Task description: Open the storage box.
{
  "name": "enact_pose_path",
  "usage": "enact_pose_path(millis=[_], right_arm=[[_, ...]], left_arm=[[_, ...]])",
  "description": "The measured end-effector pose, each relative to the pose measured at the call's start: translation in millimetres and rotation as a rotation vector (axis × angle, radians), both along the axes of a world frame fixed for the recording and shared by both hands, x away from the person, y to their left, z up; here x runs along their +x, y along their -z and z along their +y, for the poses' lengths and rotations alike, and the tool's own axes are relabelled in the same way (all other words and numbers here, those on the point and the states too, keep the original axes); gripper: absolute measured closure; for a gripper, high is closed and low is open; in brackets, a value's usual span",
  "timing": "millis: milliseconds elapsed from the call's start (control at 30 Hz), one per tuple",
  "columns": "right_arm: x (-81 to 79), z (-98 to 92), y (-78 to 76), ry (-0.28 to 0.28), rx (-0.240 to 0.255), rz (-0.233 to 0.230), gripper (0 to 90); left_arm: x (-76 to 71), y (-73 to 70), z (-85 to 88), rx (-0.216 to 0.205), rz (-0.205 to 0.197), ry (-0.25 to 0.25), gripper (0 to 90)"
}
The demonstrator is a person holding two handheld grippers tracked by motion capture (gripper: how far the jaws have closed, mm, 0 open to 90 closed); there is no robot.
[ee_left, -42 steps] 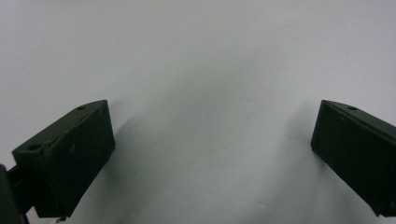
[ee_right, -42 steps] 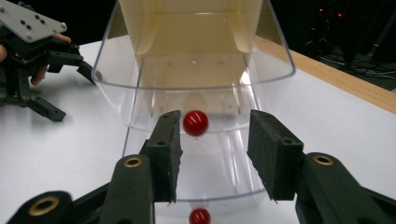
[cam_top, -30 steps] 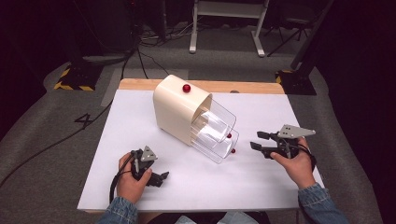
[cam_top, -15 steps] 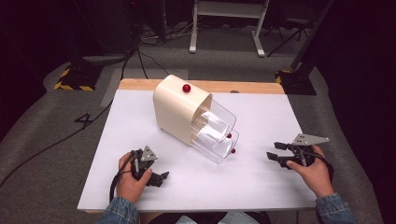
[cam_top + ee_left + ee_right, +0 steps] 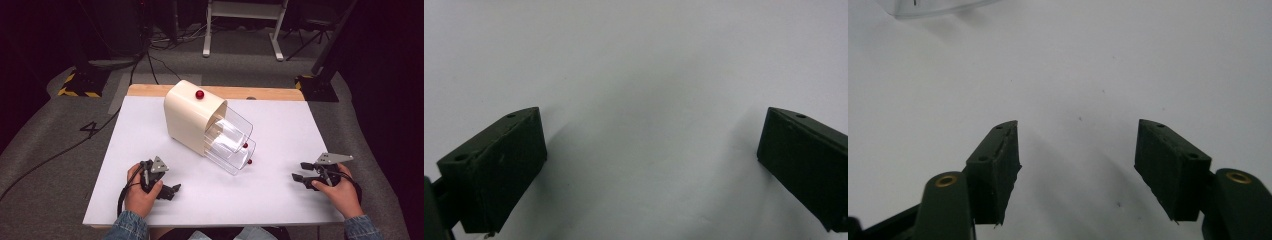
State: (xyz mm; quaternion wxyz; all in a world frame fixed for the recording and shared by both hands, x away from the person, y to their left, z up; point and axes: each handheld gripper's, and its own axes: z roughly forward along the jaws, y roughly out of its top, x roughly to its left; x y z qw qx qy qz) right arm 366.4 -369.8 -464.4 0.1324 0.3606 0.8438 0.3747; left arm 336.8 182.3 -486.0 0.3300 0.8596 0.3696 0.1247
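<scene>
A cream box with a red knob on top stands in the middle of the white table sheet. Two clear drawers stick out of it toward the right front, each with a small red knob. My left gripper rests near the front left, its jaws wide open over bare sheet. My right gripper sits low at the front right, pointing left toward the drawers. Its jaws have just been opening and nothing is between them. A clear drawer edge shows far ahead of it.
A wooden table edge runs behind the white sheet. Beyond it are grey floor, cables and a white stand. Bare sheet lies between the two grippers and in front of the drawers.
The right hand has moved right and toward the near edge, sinking closer to the sheet, and its jaws stand wider apart. The left hand and the box are where they were.
</scene>
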Motion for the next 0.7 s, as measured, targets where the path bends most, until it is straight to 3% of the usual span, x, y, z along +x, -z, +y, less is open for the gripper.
enact_pose_path(millis=[133,333,433,700], right_arm=[[-0.8,2.8,5.3,-0.002,0.005,-0.003,32.1],[-4.4,9.8,16.5,-0.032,-0.013,-0.012,16.5],[-6.8,13.3,17.5,-0.035,-0.046,-0.038,15.5],[-6.9,13.0,18.0,-0.034,-0.043,-0.041,15.6]], left_arm=[[0.0,0.0,0.0,0.0,0.0,0.0,0.0],[-0.3,0.0,-0.2,-0.001,0.002,-0.002,0.0],[-0.5,0.1,-0.3,-0.001,0.0,-0.003,0.0],[-1.4,-0.1,-0.8,0.008,-0.01,-0.003,0.0]])
